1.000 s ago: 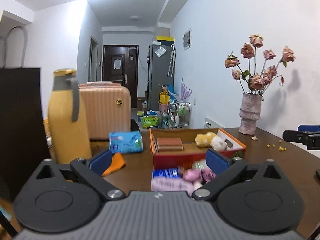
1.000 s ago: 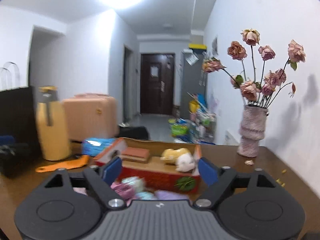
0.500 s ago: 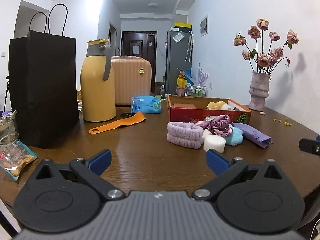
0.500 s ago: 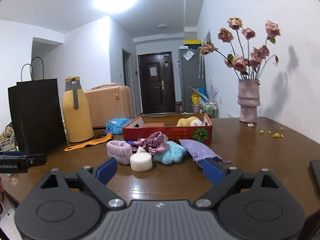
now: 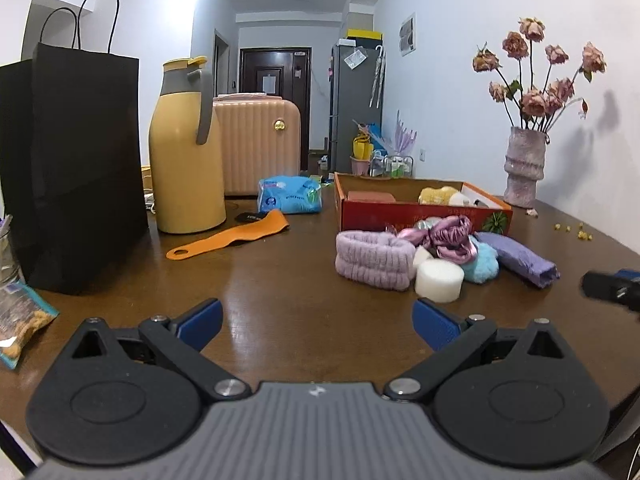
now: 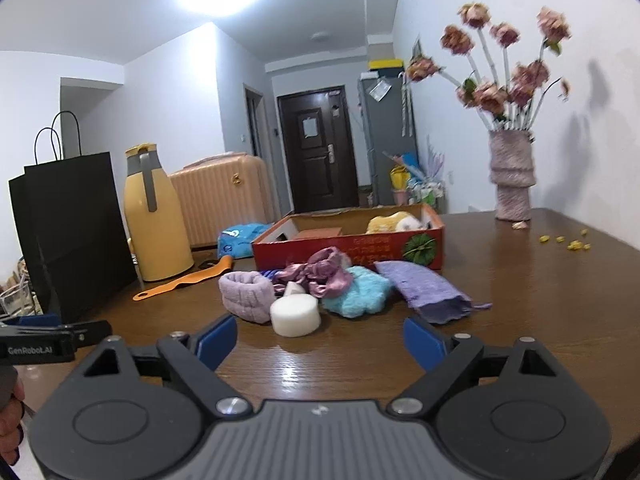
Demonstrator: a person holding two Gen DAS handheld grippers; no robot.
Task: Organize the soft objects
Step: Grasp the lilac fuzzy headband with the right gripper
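Soft-object pile, on brown table (image 5: 280, 292), directly in front of the red cardboard box (image 5: 420, 218):
- lilac fleece headband (image 5: 374, 260), leftmost
- white foam cylinder (image 5: 439, 281), nearest the cameras, touching the headband; a second white piece sits just behind it
- pink-purple satin scrunchie (image 5: 450, 236), on top, up against the box front
- turquoise fluffy item (image 5: 482, 266), to the right of the cylinder
- purple cloth (image 5: 520, 260), rightmost, lying lengthwise

View differences: the right wrist view shows the purple cloth (image 6: 428, 290) has an open frayed end and shows the pumpkin print on the box (image 6: 348, 248); it also takes in the left gripper's tip at its left edge. Only the left wrist view shows a snack packet (image 5: 20, 316) at the table's left edge.

Fingers: left gripper (image 5: 316, 320) spread wide, empty, low over bare table, the pile ahead and to the right of its gap. Right gripper (image 6: 320, 338) spread wide, empty; the foam cylinder (image 6: 295, 315) lies just ahead, between the finger lines, not touched.

Containers: the red box holds a brick-red block (image 5: 372, 196) at left and a yellow plush (image 5: 438, 194) with something white at right. Black paper bag (image 5: 72, 168), contents hidden. Vase (image 5: 524, 166) holds dried roses.

Also on table: yellow thermos jug (image 5: 186, 156), orange strap (image 5: 228, 236), blue tissue pack (image 5: 290, 194).
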